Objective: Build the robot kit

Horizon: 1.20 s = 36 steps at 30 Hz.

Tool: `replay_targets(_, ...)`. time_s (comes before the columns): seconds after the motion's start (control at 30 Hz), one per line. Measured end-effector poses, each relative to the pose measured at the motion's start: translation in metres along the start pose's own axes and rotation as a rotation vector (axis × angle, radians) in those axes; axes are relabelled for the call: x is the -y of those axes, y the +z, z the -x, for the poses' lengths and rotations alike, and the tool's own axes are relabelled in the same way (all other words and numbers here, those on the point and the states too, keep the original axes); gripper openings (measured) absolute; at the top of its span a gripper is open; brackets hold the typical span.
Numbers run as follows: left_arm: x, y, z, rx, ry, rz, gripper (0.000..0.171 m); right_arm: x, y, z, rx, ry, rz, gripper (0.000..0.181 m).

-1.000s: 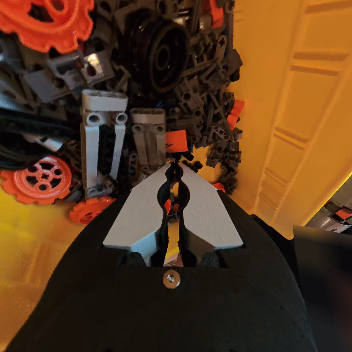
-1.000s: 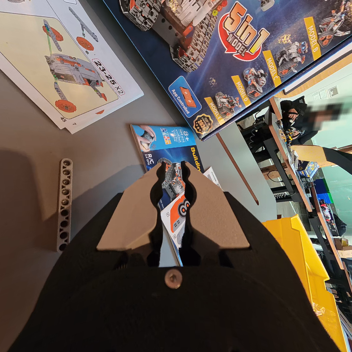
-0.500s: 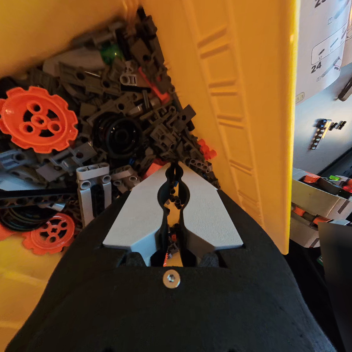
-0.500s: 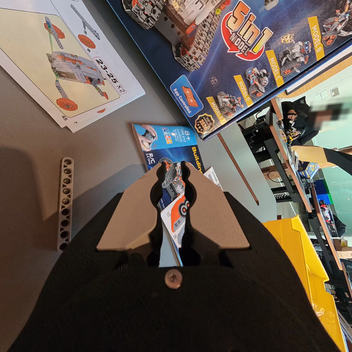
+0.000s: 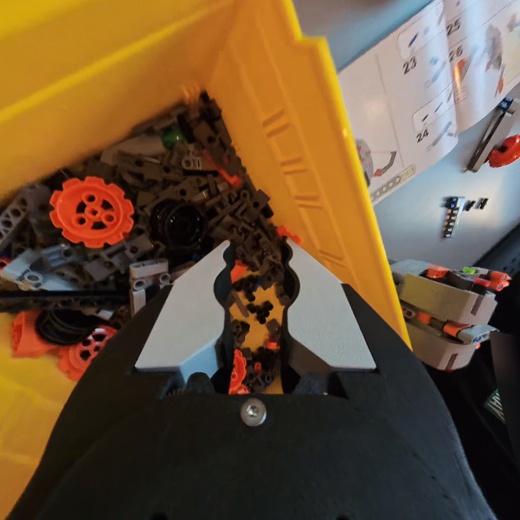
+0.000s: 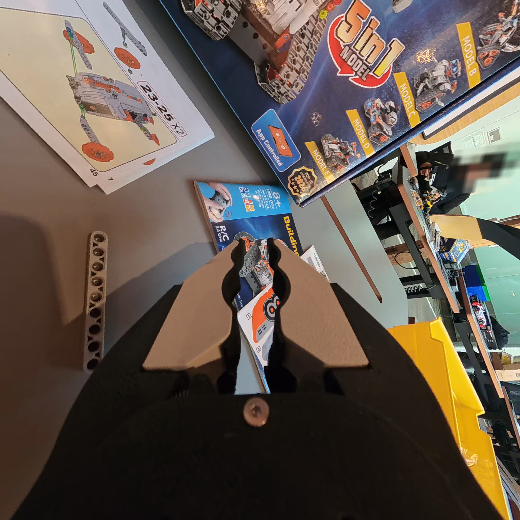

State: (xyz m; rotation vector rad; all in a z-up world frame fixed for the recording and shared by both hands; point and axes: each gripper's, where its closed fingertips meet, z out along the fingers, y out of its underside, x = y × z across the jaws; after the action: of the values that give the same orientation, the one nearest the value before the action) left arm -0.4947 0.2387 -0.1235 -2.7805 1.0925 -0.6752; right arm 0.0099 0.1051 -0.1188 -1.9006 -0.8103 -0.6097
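Observation:
My left gripper (image 5: 256,241) is open and empty, inside a yellow bin (image 5: 281,112), just above a heap of grey and black building parts (image 5: 213,197). The heap holds a large orange gear (image 5: 91,211) and a black wheel (image 5: 177,223). Small black pins (image 5: 254,305) lie under the jaws. My right gripper (image 6: 254,242) is a little open and empty. It hovers over a blue booklet (image 6: 247,208) on the grey table (image 6: 154,211). A grey holed beam (image 6: 95,299) lies to its left.
Right of the bin stand a part-built grey and orange model (image 5: 444,306), open instruction pages (image 5: 422,70), a short beam with pins (image 5: 451,216) and an orange wheel (image 5: 503,153). The right wrist view shows an instruction sheet (image 6: 84,84), a blue kit box (image 6: 323,84), the bin (image 6: 439,394) and a person at a far desk (image 6: 430,180). Spacing between my two grippers at the tips: around 55 centimeters.
My left gripper has pulled back and up from the parts heap and opened, from shut. More of the bin wall and table shows. The right gripper has barely moved.

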Motion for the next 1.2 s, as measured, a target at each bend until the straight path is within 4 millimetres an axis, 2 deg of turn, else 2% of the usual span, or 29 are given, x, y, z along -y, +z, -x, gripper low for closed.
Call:
replay_targets(0.07, 0.012, 0.0, 0.006, 0.054, 0.017, -0.047, 0.04, 0.0, 0.0, 0.0, -0.001, -0.002, 0.0, 0.015)
replay_targets(0.13, 0.021, 0.002, 0.014, 0.139, 0.072, -0.068, 0.059, 0.0, 0.0, 0.0, 0.001, -0.001, 0.0, 0.015)
replay_targets(0.27, 0.027, 0.01, 0.018, 0.282, 0.185, -0.045, 0.063, -0.001, 0.001, 0.001, 0.006, 0.0, 0.003, 0.015)
replay_targets(0.37, 0.029, 0.012, 0.031, 0.403, 0.232, -0.026, 0.071, -0.001, 0.001, 0.001, 0.008, -0.003, 0.003, 0.015)
replay_targets(0.53, 0.019, 0.006, 0.049, 0.578, 0.32, 0.04, 0.061, -0.001, 0.001, 0.002, 0.009, -0.003, 0.006, 0.015)
replay_targets(0.6, 0.01, 0.002, 0.054, 0.617, 0.321, 0.083, 0.063, -0.002, 0.001, 0.002, 0.01, -0.005, 0.008, 0.015)
replay_targets(0.67, 0.002, -0.001, 0.053, 0.611, 0.305, 0.108, 0.055, -0.002, 0.001, 0.002, 0.009, -0.006, 0.008, 0.015)
replay_targets(0.83, -0.033, -0.008, 0.058, 0.585, 0.188, 0.23, 0.043, -0.003, 0.002, 0.003, 0.014, -0.005, 0.012, 0.015)
replay_targets(0.97, -0.048, -0.012, 0.06, 0.547, 0.102, 0.263, 0.035, -0.003, 0.002, 0.004, 0.017, -0.008, 0.015, 0.015)
replay_targets(1.07, -0.053, -0.022, 0.061, 0.545, 0.086, 0.26, 0.014, -0.003, 0.002, 0.004, 0.02, -0.01, 0.017, 0.015)
replay_targets(1.13, -0.051, -0.03, 0.06, 0.54, 0.077, 0.219, 0.014, -0.003, 0.002, 0.004, 0.021, -0.011, 0.017, 0.015)
replay_targets(1.2, -0.04, -0.041, 0.062, 0.554, 0.065, 0.127, 0.014, -0.003, 0.002, 0.005, 0.023, -0.012, 0.017, 0.015)
